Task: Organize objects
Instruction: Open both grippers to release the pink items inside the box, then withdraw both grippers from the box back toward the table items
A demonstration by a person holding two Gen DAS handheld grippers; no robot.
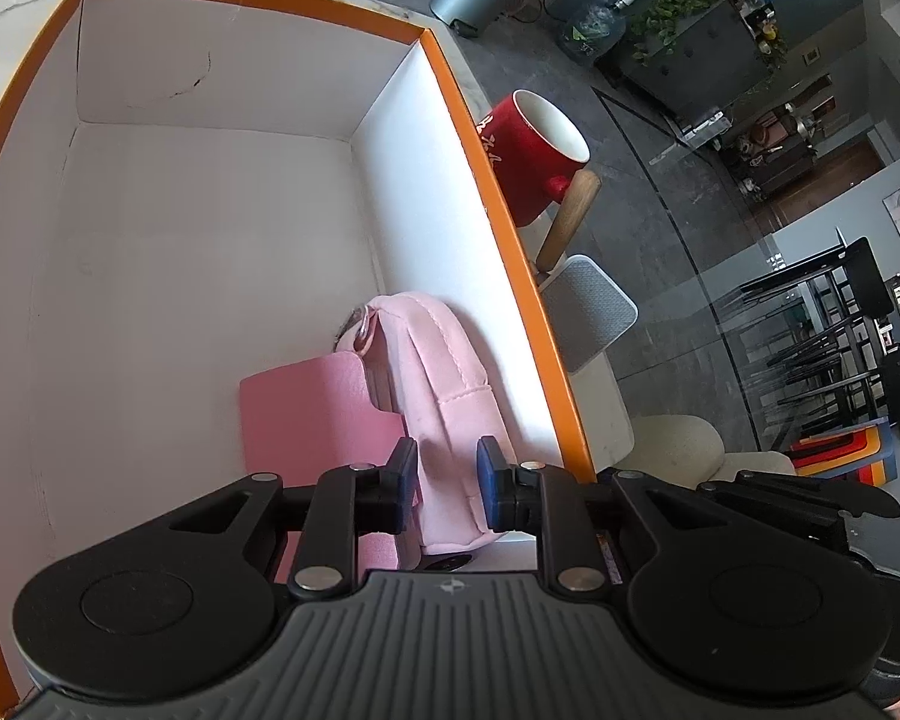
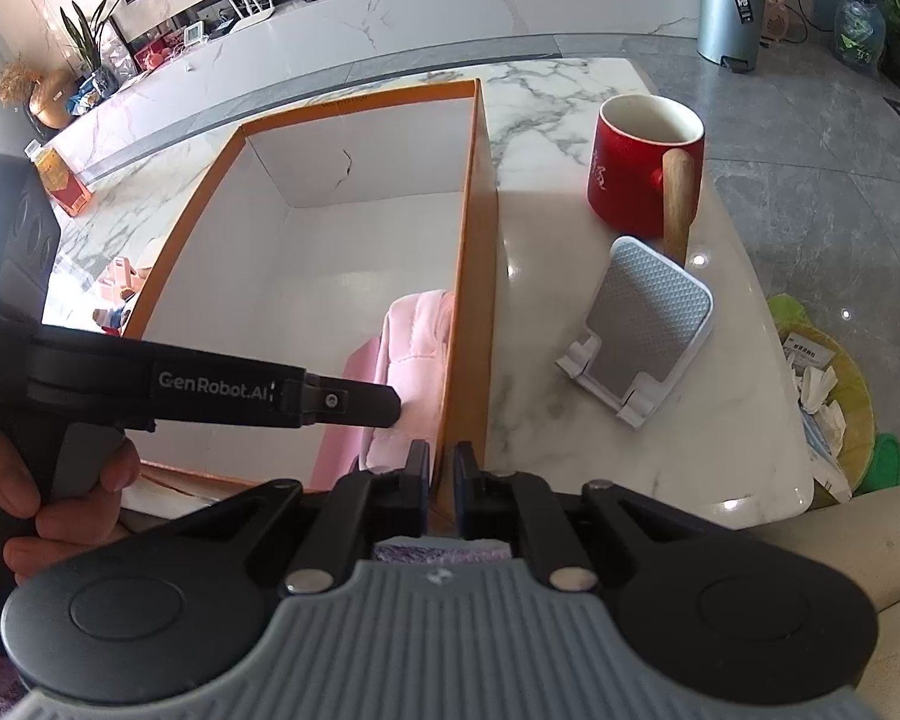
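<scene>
An orange box with white inside [image 1: 486, 180] [image 2: 480, 276] stands on the marble table. A pale pink pouch [image 1: 444, 372] [image 2: 417, 348] lies in its near right corner, on a darker pink flat piece [image 1: 312, 408]. My left gripper [image 1: 448, 480] is inside the box, its fingers on either side of the pouch's near end, shut on it. It shows in the right wrist view [image 2: 384, 405] touching the pouch. My right gripper [image 2: 444, 474] is shut on the box's right wall at its near corner.
To the right of the box on the marble table [image 2: 546, 108] stand a red mug with a wooden handle [image 2: 642, 162] [image 1: 534, 150] and a white and grey phone stand [image 2: 648, 324] [image 1: 588, 306]. Beyond the table edge are a bin with rubbish [image 2: 834, 396] and the floor.
</scene>
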